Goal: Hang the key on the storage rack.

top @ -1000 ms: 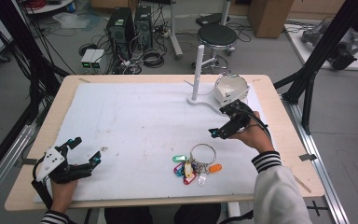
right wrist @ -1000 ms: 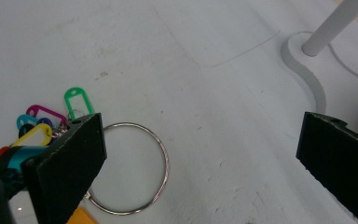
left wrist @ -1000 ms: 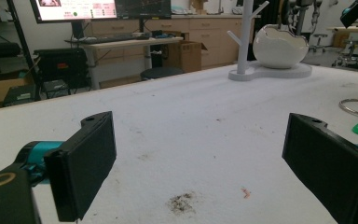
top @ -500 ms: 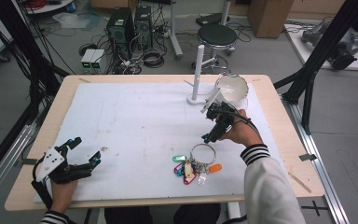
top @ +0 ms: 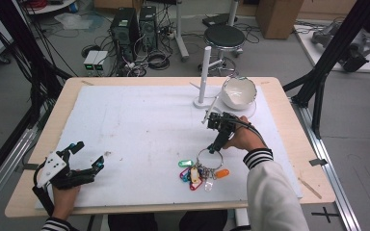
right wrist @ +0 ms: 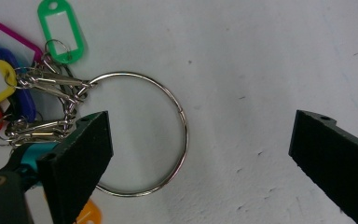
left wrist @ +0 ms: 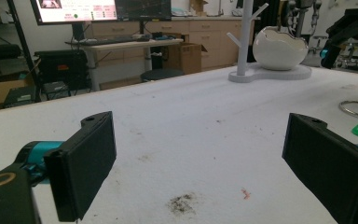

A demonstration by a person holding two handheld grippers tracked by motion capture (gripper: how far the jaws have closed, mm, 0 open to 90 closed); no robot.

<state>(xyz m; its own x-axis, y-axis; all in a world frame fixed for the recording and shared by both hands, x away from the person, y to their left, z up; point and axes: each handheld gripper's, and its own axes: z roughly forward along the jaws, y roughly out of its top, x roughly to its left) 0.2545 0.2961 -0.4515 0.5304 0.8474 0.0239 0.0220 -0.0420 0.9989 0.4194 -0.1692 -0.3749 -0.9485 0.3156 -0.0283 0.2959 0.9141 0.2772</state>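
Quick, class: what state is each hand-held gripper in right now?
Left hand-held gripper: open, holding nothing.
Right hand-held gripper: open over the key ring, jaws just closing slightly, not gripping it.

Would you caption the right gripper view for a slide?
Open right gripper poised above a large metal key ring with coloured tags.
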